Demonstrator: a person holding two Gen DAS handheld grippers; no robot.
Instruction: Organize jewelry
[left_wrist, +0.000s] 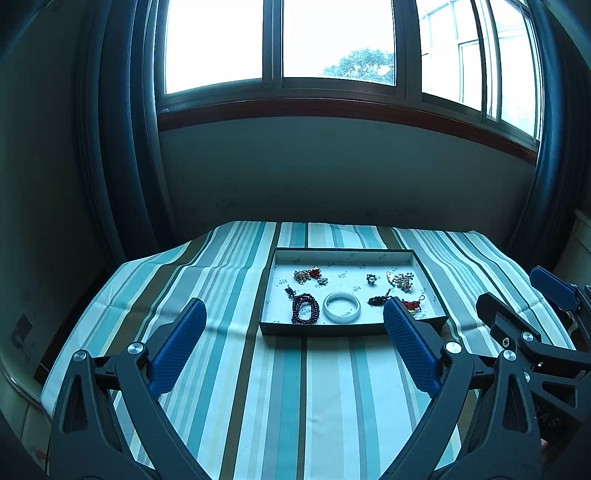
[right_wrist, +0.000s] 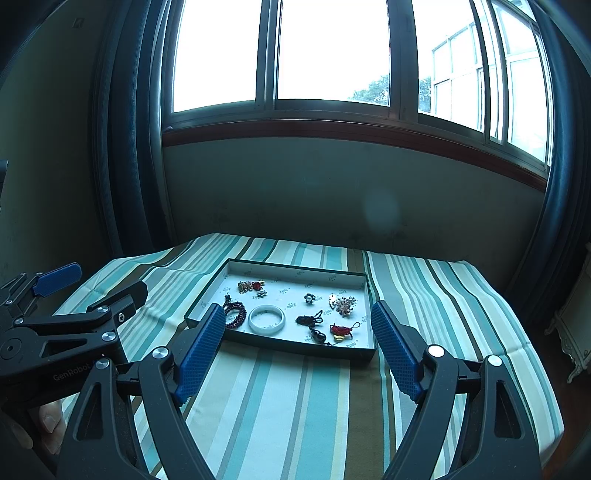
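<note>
A shallow dark-rimmed tray (left_wrist: 354, 330) (right_wrist: 280, 341) with a white floor lies on the striped cloth. It holds a white bangle (left_wrist: 341, 307) (right_wrist: 266, 319), a dark red bead bracelet (left_wrist: 304, 309) (right_wrist: 236, 314), a black knotted charm (right_wrist: 310, 320), a red and gold charm (left_wrist: 412, 305) (right_wrist: 340, 330), a small flower ring (left_wrist: 371, 278) (right_wrist: 308, 297) and gold clusters (left_wrist: 400, 280) (right_wrist: 343, 305). My left gripper (left_wrist: 295, 310) hovers open before the tray's near edge, holding nothing. My right gripper (right_wrist: 297, 314) is also open and holds nothing, its fingers spread either side of the tray's front.
The table wears a teal, white and brown striped cloth (left_wrist: 295, 398) (right_wrist: 288, 406). Behind it stand a dark wall, a window and curtains. The right gripper's body (left_wrist: 535, 332) shows in the left wrist view, the left gripper's body (right_wrist: 66, 325) in the right. A white cabinet (right_wrist: 576, 325) stands at the right.
</note>
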